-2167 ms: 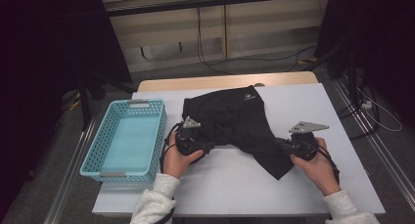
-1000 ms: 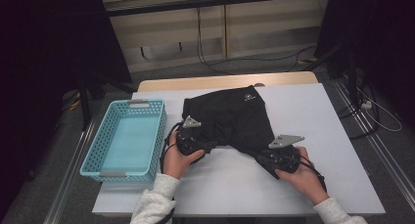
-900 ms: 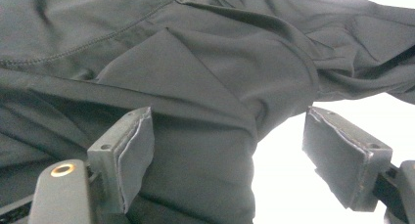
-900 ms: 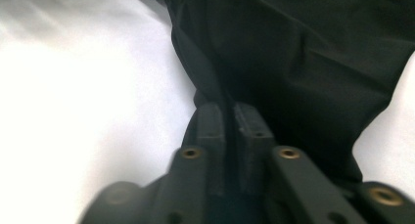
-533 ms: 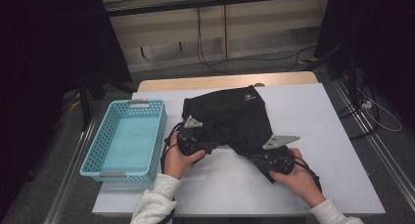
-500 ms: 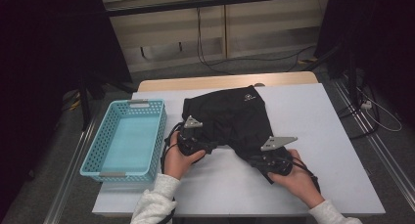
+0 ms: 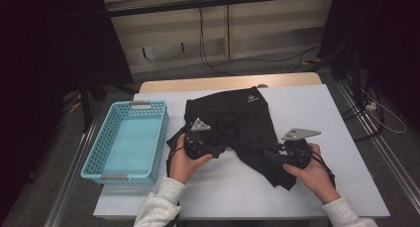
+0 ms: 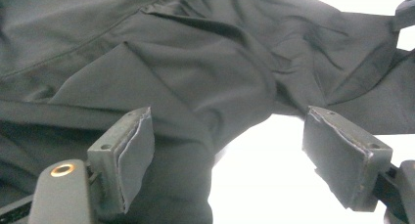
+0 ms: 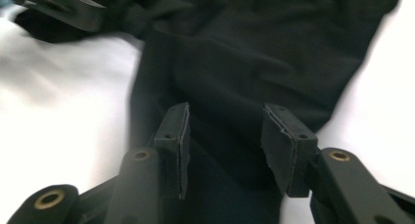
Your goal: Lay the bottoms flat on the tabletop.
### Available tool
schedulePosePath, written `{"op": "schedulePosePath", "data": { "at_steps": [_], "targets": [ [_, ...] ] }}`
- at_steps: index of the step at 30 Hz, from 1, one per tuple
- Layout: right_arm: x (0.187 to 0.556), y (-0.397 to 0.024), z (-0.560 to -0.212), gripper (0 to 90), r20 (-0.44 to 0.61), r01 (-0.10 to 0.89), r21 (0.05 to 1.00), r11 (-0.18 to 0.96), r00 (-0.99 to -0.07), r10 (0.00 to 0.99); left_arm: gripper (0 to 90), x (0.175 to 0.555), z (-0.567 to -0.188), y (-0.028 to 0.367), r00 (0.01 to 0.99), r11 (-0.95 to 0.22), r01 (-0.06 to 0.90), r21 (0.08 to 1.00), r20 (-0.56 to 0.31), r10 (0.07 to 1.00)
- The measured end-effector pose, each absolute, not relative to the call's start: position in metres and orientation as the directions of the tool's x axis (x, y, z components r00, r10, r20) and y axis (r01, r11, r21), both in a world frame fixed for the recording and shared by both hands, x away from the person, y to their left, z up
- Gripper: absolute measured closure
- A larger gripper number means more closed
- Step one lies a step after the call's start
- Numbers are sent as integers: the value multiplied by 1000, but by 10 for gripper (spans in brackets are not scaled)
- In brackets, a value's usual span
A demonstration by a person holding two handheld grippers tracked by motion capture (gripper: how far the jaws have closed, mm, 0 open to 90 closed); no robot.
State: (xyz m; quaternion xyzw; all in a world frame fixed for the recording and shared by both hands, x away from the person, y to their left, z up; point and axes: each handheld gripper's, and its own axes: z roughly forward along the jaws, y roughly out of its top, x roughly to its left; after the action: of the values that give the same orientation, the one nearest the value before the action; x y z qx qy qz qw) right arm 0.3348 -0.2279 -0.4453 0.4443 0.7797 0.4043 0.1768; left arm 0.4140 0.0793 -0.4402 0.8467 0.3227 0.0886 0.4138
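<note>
A black garment [image 7: 242,123] lies spread on the white table [image 7: 341,118], one leg reaching toward the front right. My left gripper [image 7: 219,149] rests at the garment's left edge. In the left gripper view its jaws stand wide open [image 8: 230,150] with folded cloth [image 8: 195,77] beneath and nothing pinched. My right gripper [image 7: 270,155] points left over the garment's lower leg. Its jaws have just been opening. In the right gripper view the pads [image 9: 178,136] stand apart above the dark cloth [image 9: 244,62] without pressing on it.
A light blue plastic basket [image 7: 99,160] stands on the table's left side, with nothing in it. The table's wooden far edge [image 7: 228,82] runs behind the garment. Cables [image 7: 381,113] trail on the floor at right. Bare white tabletop lies in front of and right of the garment.
The right hand slid left over the garment leg, then came back right and slightly up, and its jaws parted. The left hand stayed put.
</note>
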Motion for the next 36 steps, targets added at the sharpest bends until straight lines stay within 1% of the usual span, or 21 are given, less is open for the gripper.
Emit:
{"op": "schedulePosePath", "data": {
  "at_steps": [2,6,9,10,13,15,16,18,21,22,23,24,25,26,27,28,29,30,32,33,36],
  "targets": [
    [336,-230,-448,550,86,558,783,275,-535,840,200,413,-440,78,782,-458,468,756,-113,613],
    [333,-222,-447,563,91,548,783,295,-570,816,201,413,-440,78,781,-457,470,755,-115,614],
    [329,-208,-446,580,80,526,781,337,-618,782,200,413,-440,78,778,-451,473,757,-119,617],
    [328,-202,-447,600,72,520,776,358,-637,768,200,413,-440,78,778,-450,472,758,-118,617],
    [328,-190,-457,630,66,522,748,410,-673,737,200,413,-441,78,780,-453,470,757,-116,615],
    [327,-185,-464,615,43,515,732,445,-687,725,201,413,-440,78,780,-454,468,758,-114,615],
    [326,-183,-465,644,36,507,739,444,-688,725,200,413,-440,78,780,-454,468,758,-114,615],
    [325,-181,-464,888,21,493,739,460,-699,715,201,413,-440,78,781,-455,469,757,-115,614],
    [325,-176,-462,897,24,486,751,448,-698,716,201,413,-440,77,783,-459,467,756,-113,612],
    [325,-174,-460,897,41,485,761,430,-698,715,202,413,-440,77,783,-456,469,757,-116,612],
    [326,-171,-458,897,81,489,773,404,-708,702,204,413,-440,77,781,-452,471,758,-121,612],
    [325,-167,-456,897,108,492,780,387,-715,690,205,412,-440,76,781,-449,471,760,-121,613],
    [324,-163,-455,887,112,485,784,387,-724,681,205,412,-440,76,783,-454,470,757,-120,610],
    [323,-159,-454,817,123,483,787,383,-732,670,205,412,-440,76,781,-455,472,755,-119,613],
    [322,-157,-454,724,131,495,786,370,-719,682,205,412,-440,76,783,-464,467,753,-107,613],
    [322,-157,-453,715,121,494,784,376,-715,688,205,412,-441,75,780,-459,472,752,-115,615],
    [322,-158,-451,670,103,488,783,385,-712,694,205,411,-442,75,782,-458,476,751,-123,611],
    [323,-162,-448,599,101,489,790,370,-699,708,208,411,-442,75,782,-460,476,750,-121,611],
    [325,-174,-442,579,102,497,797,343,-671,735,208,411,-442,74,785,-463,475,749,-122,608],
    [326,-180,-439,550,91,496,803,330,-650,755,209,411,-442,74,785,-461,475,750,-123,608],
    [332,-202,-436,535,86,511,808,294,-595,799,209,411,-442,72,782,-454,479,752,-131,609]
  ]
}}
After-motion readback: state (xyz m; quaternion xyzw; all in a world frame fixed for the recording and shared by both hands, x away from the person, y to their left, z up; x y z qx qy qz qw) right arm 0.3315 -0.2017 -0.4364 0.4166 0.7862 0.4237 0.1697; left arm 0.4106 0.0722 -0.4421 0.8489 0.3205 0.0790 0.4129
